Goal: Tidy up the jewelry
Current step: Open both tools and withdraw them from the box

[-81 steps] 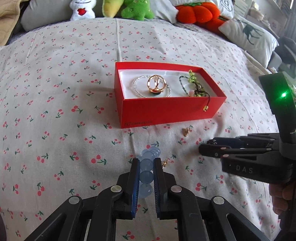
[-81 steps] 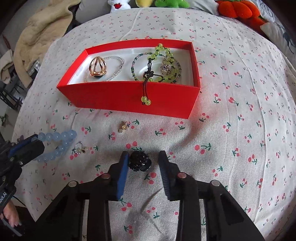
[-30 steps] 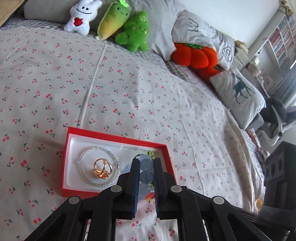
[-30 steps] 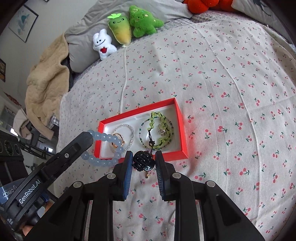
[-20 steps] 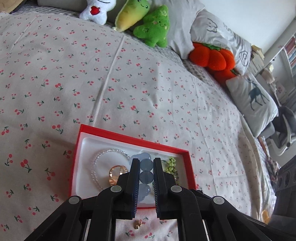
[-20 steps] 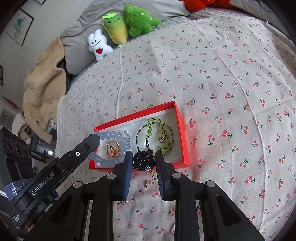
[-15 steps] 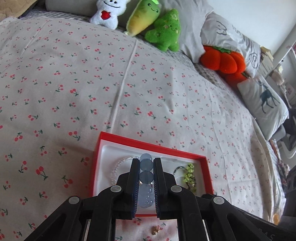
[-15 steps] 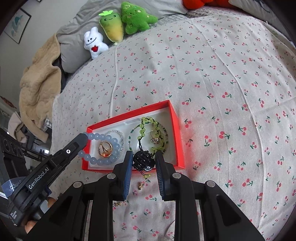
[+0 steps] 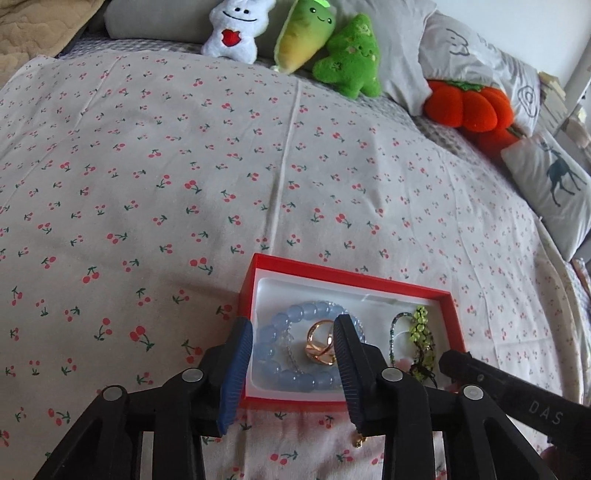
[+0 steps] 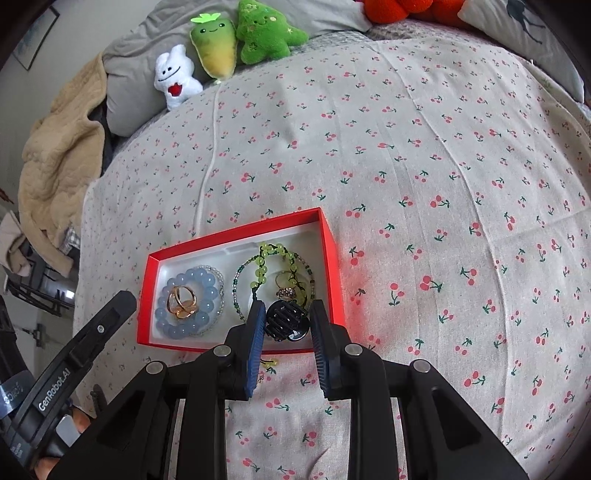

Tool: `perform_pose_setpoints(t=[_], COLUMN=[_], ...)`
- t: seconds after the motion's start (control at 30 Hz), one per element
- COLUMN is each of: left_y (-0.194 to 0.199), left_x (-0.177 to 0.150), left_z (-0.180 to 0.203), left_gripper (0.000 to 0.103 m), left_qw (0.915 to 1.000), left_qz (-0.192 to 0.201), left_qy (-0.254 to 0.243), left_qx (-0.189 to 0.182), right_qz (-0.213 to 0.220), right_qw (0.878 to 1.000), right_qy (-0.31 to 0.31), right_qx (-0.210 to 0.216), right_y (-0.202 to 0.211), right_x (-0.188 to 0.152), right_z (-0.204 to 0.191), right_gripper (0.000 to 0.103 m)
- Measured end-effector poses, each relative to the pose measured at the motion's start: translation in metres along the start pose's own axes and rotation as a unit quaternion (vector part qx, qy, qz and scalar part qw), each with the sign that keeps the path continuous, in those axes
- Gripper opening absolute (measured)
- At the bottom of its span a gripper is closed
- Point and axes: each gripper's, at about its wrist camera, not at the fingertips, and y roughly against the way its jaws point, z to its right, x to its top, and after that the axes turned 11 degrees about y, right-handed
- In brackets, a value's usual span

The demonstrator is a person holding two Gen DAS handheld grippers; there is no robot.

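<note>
A bedspread (image 9: 184, 166) printed with small cherries covers the bed, with plush toys (image 9: 232, 29) and pillows (image 9: 554, 192) lined up along its far edge and a tan blanket (image 10: 55, 166) bunched at one side. On the cloth sits a red box (image 9: 247, 291) with a white lining. The left gripper (image 9: 293, 363) hovers over the box's left half, its fingers spread wide and holding nothing. The right gripper (image 10: 286, 341) hangs over the box's near right corner, its fingers parted too, with a black hair claw (image 10: 286, 321) between them; whether the pads touch the claw cannot be told. In the left half of the box lies a ring of pale blue beads (image 9: 273, 339), resting on a thin clear-bead bracelet (image 10: 221, 284) and circling a gold ring (image 9: 319, 341). The right half holds a green bead bracelet (image 10: 264, 266) with a dark cord, a thin strand of dark green beads (image 10: 236, 295) and a small sparkly ring (image 10: 287, 292). Two green beads (image 10: 269, 362) on the cord hang over the front wall. A small gold trinket (image 9: 359, 441) lies on the cloth just in front of the box.
</note>
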Motion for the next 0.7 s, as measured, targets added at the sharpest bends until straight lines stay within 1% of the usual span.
perform_pose_setpoints(t=[0.13,0.17,0.23,0.3,0.37,0.47,0.63,0.7], left_y=[0.005,0.006,0.009,0.011,0.013,0.016,0.017,0.018], left_x=[-0.004,-0.005,-0.008,-0.012,-0.015,-0.02,-0.029,-0.033], left_z=[-0.003,-0.004,-0.005,-0.006,-0.008,-0.011,-0.016,-0.018], left_gripper=[0.047,0.05,0.056,0.064,0.069,0.076,0.079,0.081], left_qw=[0.9998,0.9997,0.9994,0.999,0.9985,0.9974,0.9946,0.9934], left_qz=[-0.01,-0.013,-0.017,-0.022,-0.028,-0.039,-0.057,-0.061], left_qy=[-0.011,-0.015,-0.024,-0.032,-0.04,-0.051,-0.07,-0.078], left_qx=[0.01,0.012,0.017,0.021,0.026,0.033,0.051,0.059], right_qz=[-0.002,-0.002,-0.001,0.002,0.007,0.009,0.008,0.008], right_qw=[1.0,1.0,1.0,1.0,1.0,1.0,1.0,0.999], right_qy=[0.006,0.01,0.016,0.019,0.022,0.026,0.03,0.035], right_qx=[0.011,0.011,0.009,0.011,0.01,0.007,0.003,0.0], right_y=[0.001,0.002,0.005,0.009,0.014,0.021,0.032,0.035], right_x=[0.002,0.002,0.002,0.001,-0.001,-0.004,-0.013,-0.016], right_z=[-0.001,-0.002,-0.004,-0.004,-0.004,-0.001,0.003,0.003], right_gripper=[0.027,0.029,0.036,0.047,0.053,0.055,0.057,0.062])
